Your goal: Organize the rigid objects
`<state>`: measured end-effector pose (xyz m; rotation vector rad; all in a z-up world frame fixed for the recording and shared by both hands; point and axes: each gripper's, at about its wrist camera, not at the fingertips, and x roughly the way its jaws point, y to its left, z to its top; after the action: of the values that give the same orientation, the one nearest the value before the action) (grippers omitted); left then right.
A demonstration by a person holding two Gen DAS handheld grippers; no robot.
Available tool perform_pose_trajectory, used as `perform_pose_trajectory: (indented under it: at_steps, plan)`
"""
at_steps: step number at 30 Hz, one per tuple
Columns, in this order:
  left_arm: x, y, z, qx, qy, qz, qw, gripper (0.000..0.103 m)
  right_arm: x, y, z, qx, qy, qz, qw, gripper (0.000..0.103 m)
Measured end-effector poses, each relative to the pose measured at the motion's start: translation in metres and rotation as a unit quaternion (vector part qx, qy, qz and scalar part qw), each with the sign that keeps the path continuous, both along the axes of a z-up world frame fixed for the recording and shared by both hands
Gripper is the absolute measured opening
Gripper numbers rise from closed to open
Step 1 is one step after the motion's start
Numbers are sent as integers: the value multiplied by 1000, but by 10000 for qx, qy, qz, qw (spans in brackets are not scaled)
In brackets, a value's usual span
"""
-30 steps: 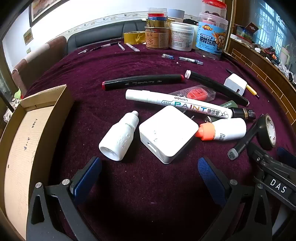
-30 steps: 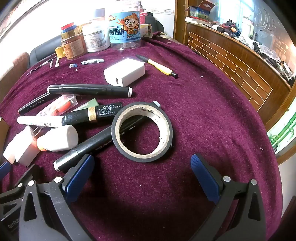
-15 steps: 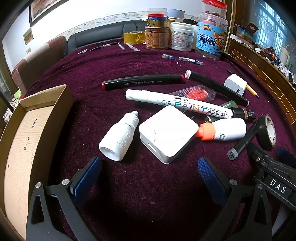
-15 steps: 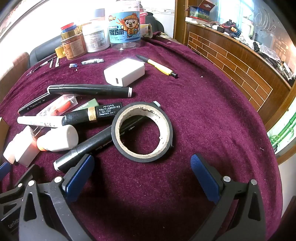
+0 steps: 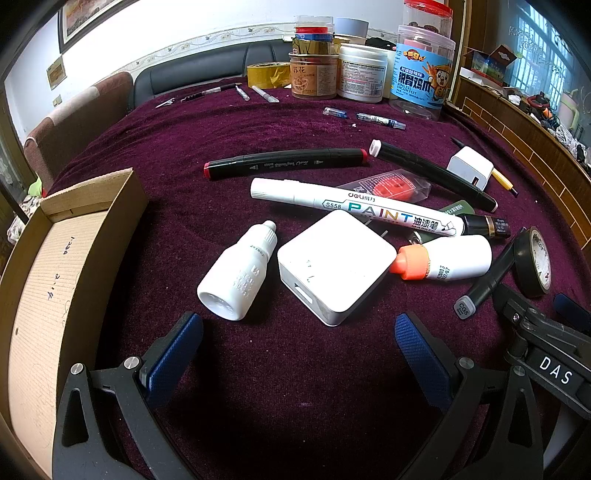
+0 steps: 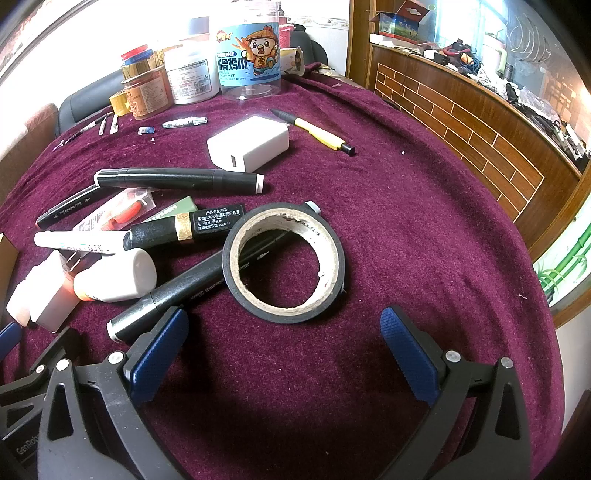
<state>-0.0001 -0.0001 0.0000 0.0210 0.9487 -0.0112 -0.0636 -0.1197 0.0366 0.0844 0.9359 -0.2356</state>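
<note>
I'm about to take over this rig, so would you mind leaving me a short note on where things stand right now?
Left gripper: open, empty, low over the cloth just short of the white charger and white bottle.
Right gripper: open, empty, facing the black tape roll, which leans on a black marker.
Cardboard box: at the left, nothing visible inside.
Done: nothing sorted yet.
Left: the paint marker, orange-capped bottle, small charger, yellow pen and remaining markers all lie loose.

Home living room: sofa (image 5: 199, 75) behind cloth-covered table (image 5: 184, 136), framed picture (image 5: 83, 14), snack jars (image 5: 423, 74).
</note>
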Motion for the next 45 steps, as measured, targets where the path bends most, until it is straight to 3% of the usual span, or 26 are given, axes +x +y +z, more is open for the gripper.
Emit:
perform_pose_trajectory:
  at_steps: [29, 33, 37, 42, 45]
  plan:
    - [0, 0, 2, 18, 24, 5, 10000, 102, 0, 0, 0, 1, 0, 1, 10000, 103]
    - [-13, 2, 3, 23, 270, -267, 9993, 102, 0, 0, -1, 2, 0, 0, 10000, 103]
    - [-30, 2, 2, 30, 107, -351, 9993, 102, -2, 1, -2, 17, 7, 16, 10000, 103]
    - [-31, 1, 2, 49, 137, -329, 9994, 102, 2, -2, 5, 202, 669, 371, 9969, 103]
    - [-33, 4, 3, -6, 359, -488, 9982, 101, 2, 0, 4, 94, 694, 368, 9969, 103]
